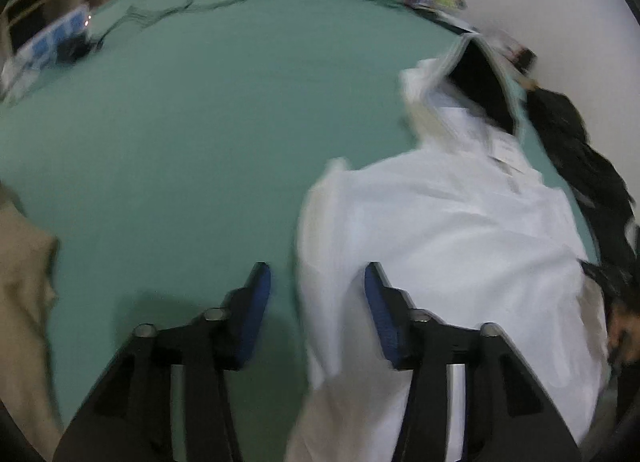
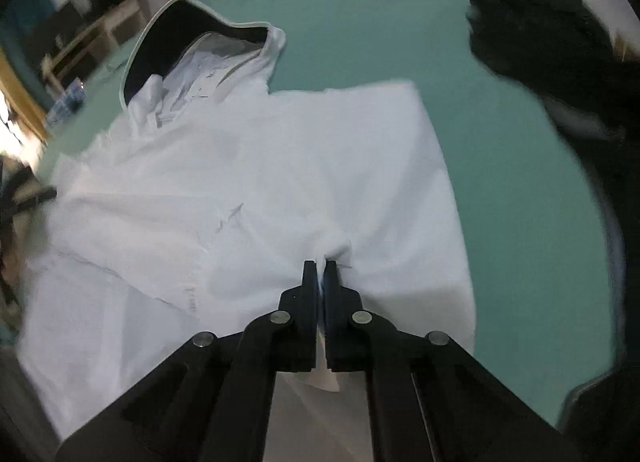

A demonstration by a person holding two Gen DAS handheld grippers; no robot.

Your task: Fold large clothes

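Pinching white hooded garment (image 2: 256, 165): right tongs (image 2: 320, 266); green bed (image 2: 500, 165).

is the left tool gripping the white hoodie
No, the left tool stands open over the green bed sheet, with the white hoodie edge between its fingers but not pinched.
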